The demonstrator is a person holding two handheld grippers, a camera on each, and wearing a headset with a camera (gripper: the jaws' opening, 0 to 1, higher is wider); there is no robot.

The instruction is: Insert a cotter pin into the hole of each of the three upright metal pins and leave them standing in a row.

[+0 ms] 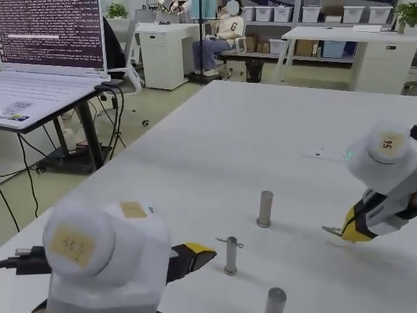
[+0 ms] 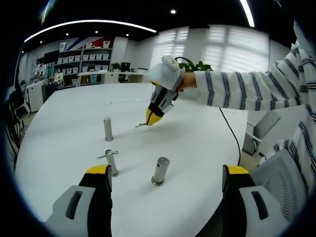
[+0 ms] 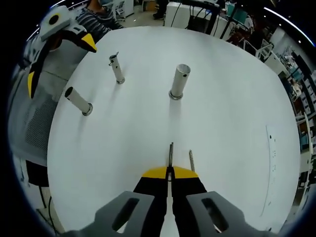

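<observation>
In the head view, the far pin (image 1: pixel 264 208), the middle pin (image 1: pixel 230 255) and the near pin (image 1: pixel 275 301) all stand upright on the white table (image 1: pixel 195 143). The middle pin has a fitted cotter pin (image 1: pixel 229 242) crosswise through its top, and the near pin is cut by the bottom edge. The left gripper (image 1: pixel 199 254) sits at lower left, its yellow tip just left of the middle pin. The right gripper (image 1: pixel 345 231) hovers at the right, pinching a loose cotter pin (image 1: pixel 332 229) at its yellow tips. In the left gripper view, its jaws stand wide apart and empty, with the middle pin and near pin ahead between them. In the right gripper view, the jaws are clenched on the loose cotter pin, which points toward the far pin and is well apart from it.
</observation>
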